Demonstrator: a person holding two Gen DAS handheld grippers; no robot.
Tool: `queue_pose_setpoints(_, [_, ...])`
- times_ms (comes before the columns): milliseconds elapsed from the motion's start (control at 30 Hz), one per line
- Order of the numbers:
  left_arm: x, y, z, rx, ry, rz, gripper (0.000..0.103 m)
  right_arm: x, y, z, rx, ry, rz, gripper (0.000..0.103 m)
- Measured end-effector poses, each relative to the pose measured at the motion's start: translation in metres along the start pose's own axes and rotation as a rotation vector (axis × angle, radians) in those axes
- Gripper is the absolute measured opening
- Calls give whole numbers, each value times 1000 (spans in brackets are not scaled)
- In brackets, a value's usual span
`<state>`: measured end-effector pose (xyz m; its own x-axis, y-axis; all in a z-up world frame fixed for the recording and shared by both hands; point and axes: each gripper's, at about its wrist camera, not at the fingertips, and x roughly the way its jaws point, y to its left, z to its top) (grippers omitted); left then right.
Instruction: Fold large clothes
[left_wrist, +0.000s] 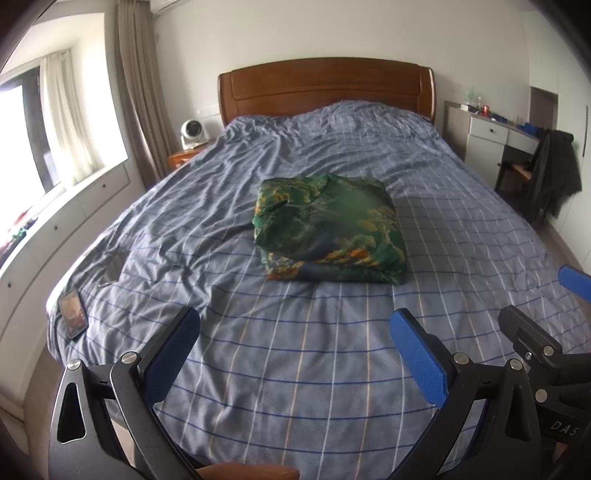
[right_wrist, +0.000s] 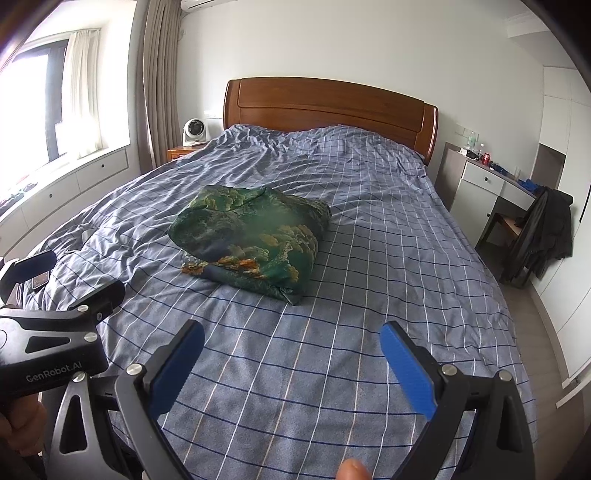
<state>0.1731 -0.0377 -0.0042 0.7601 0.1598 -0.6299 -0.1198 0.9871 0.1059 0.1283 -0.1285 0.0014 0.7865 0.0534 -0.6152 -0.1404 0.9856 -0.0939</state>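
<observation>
While both claws, left gripper (left_wrist: 295, 332) and right gripper (right_wrist: 291, 343), hang spread and empty near the bed's foot edge, the folded green patterned silky garment (left_wrist: 327, 229) mid-bed on the blue checked duvet (left_wrist: 332, 369) looks slippery; a one-sided pinch risks unfolding it.

- A soft greenish blur sits over the top face of the folded green garment (left_wrist: 328, 225), smearing its print in both views
- The items on the white worktop (right_wrist: 491, 173) by the wall are too small to name, apart from a red can (right_wrist: 485, 158)
- The right gripper (left_wrist: 546, 295) is cut by the left view's right edge; only one blue pad and part of its black frame show
- The phone (left_wrist: 72, 308) on the bed's (left_wrist: 295, 369) left edge has a picture too small to read
- The air conditioner (right_wrist: 199, 4) is cut off by the top edge
- The chair (right_wrist: 506, 225) is mostly hidden under a dark jacket (right_wrist: 543, 232)
</observation>
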Motion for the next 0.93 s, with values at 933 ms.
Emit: queue_pose_setpoints(933, [1,-4,4,-4,-16,-12,103,9,-2,-2,1,31,-23,98])
